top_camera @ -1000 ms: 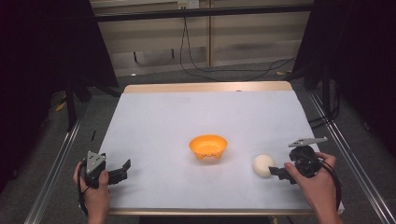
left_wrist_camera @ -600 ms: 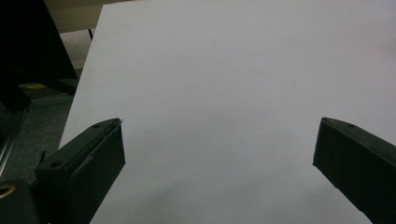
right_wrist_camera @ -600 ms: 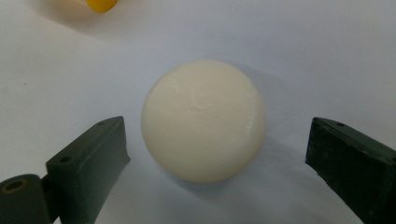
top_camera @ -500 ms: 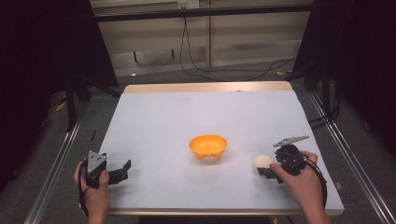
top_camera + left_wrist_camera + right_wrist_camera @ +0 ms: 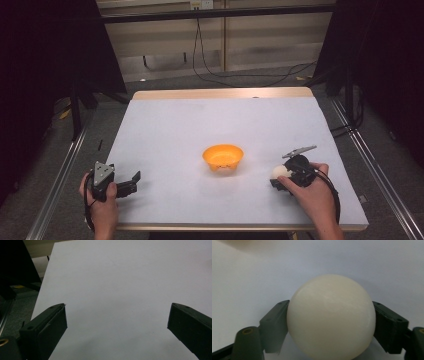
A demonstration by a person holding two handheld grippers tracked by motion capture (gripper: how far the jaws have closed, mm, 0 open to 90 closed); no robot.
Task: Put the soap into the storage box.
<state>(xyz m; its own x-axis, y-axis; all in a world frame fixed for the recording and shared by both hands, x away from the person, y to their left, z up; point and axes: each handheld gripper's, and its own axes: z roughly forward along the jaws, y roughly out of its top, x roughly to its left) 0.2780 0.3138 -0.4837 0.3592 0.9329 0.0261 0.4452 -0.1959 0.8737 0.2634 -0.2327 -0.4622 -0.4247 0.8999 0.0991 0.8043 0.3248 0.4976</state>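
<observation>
Where the table (image 5: pixel 200 125) nears its front edge, cream ball (image 5: pixel 331 317) between right gripper (image 5: pixel 331 322) jaws, both touching its sides

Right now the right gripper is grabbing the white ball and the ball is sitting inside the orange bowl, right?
Not quite. The right gripper does have its jaws around the white ball, but the ball is not in the orange bowl. The high view shows it on the table, apart from the bowl, off to the bowl's right and nearer the person.

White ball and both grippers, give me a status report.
Right gripper shut on white ball, on the table. Left gripper open, idle. Orange bowl unobstructed.
</observation>
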